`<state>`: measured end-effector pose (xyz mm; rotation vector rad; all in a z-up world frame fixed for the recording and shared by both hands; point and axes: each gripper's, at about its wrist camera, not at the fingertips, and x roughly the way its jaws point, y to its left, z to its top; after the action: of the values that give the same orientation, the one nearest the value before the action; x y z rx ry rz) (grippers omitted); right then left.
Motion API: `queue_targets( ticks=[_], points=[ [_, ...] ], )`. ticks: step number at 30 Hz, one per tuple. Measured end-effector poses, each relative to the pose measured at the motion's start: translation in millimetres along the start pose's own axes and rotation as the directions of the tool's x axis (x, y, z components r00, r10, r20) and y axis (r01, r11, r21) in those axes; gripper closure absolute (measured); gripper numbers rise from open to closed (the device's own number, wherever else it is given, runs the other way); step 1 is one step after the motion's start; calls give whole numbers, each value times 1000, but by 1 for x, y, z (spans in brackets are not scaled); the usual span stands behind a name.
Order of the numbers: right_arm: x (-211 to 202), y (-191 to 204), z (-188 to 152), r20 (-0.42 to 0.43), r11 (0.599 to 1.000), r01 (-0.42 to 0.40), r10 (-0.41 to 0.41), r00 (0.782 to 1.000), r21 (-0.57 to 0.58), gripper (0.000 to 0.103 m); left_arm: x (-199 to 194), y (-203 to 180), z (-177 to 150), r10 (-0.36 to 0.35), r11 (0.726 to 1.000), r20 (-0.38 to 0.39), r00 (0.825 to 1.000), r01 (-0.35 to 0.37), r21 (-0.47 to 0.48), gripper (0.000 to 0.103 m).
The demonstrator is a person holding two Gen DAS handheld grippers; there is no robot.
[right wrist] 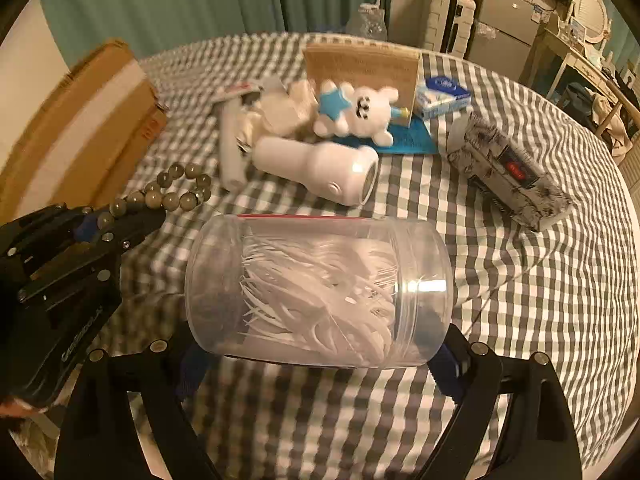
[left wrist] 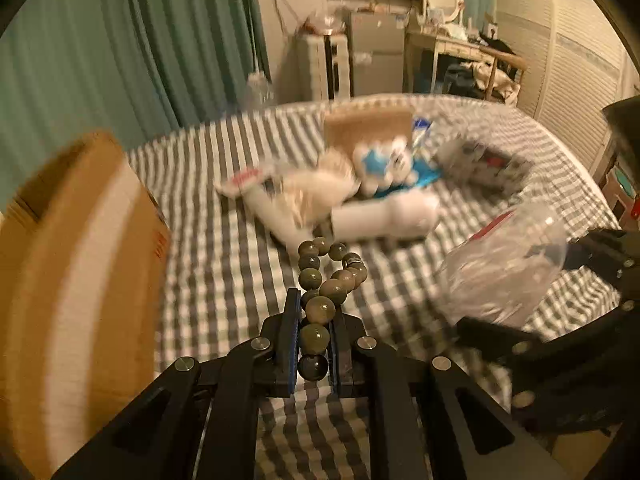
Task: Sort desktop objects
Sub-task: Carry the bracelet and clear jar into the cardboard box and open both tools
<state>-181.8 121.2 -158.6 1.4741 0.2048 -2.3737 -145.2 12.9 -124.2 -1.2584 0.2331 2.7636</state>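
Observation:
My left gripper is shut on a string of olive-green beads; the free loop of beads hangs ahead of the fingers above the checked cloth. It also shows in the right wrist view, where the left gripper holds the beads at the left. My right gripper is shut on a clear plastic jar of white picks, held sideways across the jaws. That jar appears at the right in the left wrist view.
A cardboard box stands close at the left. On the checked table lie a white bottle, a white plush toy, a brown paper bag, a blue-white box and a patterned tissue pack.

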Motion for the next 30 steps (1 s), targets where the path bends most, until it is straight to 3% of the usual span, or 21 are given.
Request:
queue_targets(
  ticks=[9, 21, 27, 30],
  points=[
    [-54, 15, 0, 102, 999, -38, 37, 994, 11, 14, -61, 3, 14, 21, 1000, 88, 996, -21, -1, 92],
    [-118, 33, -1, 188, 997, -73, 71, 980, 0, 14, -108, 24, 20, 42, 999, 164, 986, -35, -41, 92],
    [-137, 61, 13, 222, 994, -93, 104, 970, -60, 14, -140, 69, 27, 61, 991, 201, 978, -35, -127, 92],
    [-142, 86, 30, 229, 985, -139, 160, 960, -107, 14, -153, 104, 32, 101, 984, 215, 971, -65, -167, 92]
  ],
)
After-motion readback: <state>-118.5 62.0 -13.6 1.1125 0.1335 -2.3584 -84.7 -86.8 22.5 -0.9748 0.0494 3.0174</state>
